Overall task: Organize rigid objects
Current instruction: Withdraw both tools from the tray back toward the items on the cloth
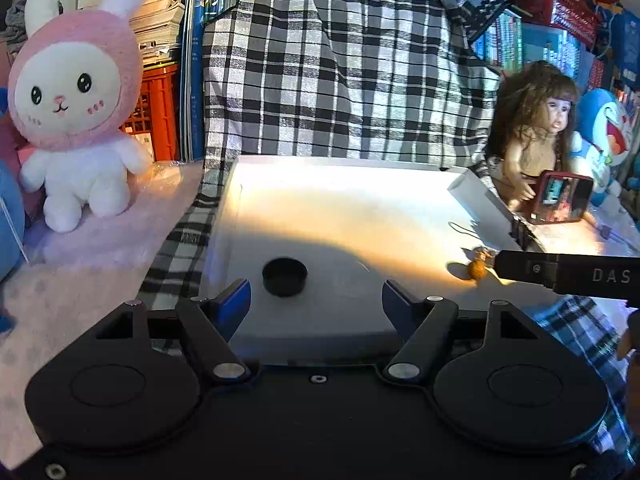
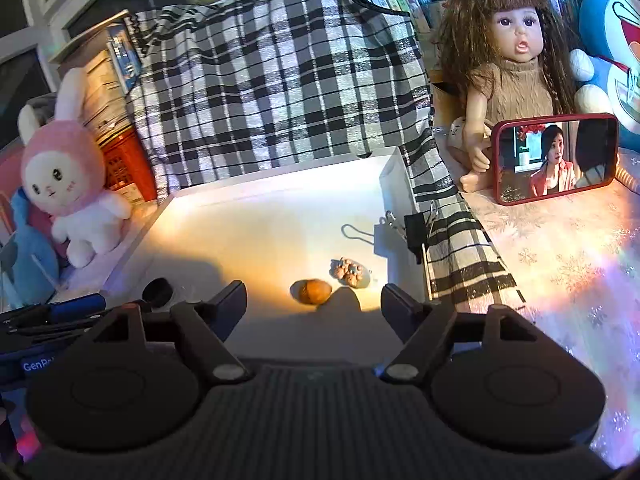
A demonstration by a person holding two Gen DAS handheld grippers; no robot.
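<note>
So I'm hovering both of my grippers over the near edge of the white tray (image 1: pixel 336 184) right now. My left gripper (image 1: pixel 316 294) is hanging with its jaws spread apart and nothing between them; the black cap (image 1: pixel 284 276) is sitting on the tray floor just ahead of the gap, a bit toward my left finger, not touching either pad. My right gripper (image 2: pixel 314 300) is also standing released, jaws wide and gripping nothing. The brown nut (image 2: pixel 311 291) is lying on the tray right in front of that gap, free of both fingers, and the little pink and blue charm (image 2: pixel 349 271) is resting just behind it to the right.

From the left camera I'm seeing one of my right gripper's fingers poking in from the right edge, tip close to the nut (image 1: pixel 476 269). A black binder clip (image 2: pixel 416 232) is biting the tray's right wall. Checked cloth (image 1: pixel 340 80) is draping behind the tray. A pink bunny plush (image 1: pixel 76 100) is sitting off to the left, and a doll (image 2: pixel 508 64) is sitting on the right behind a red phone (image 2: pixel 556 158) that's playing a video.
</note>
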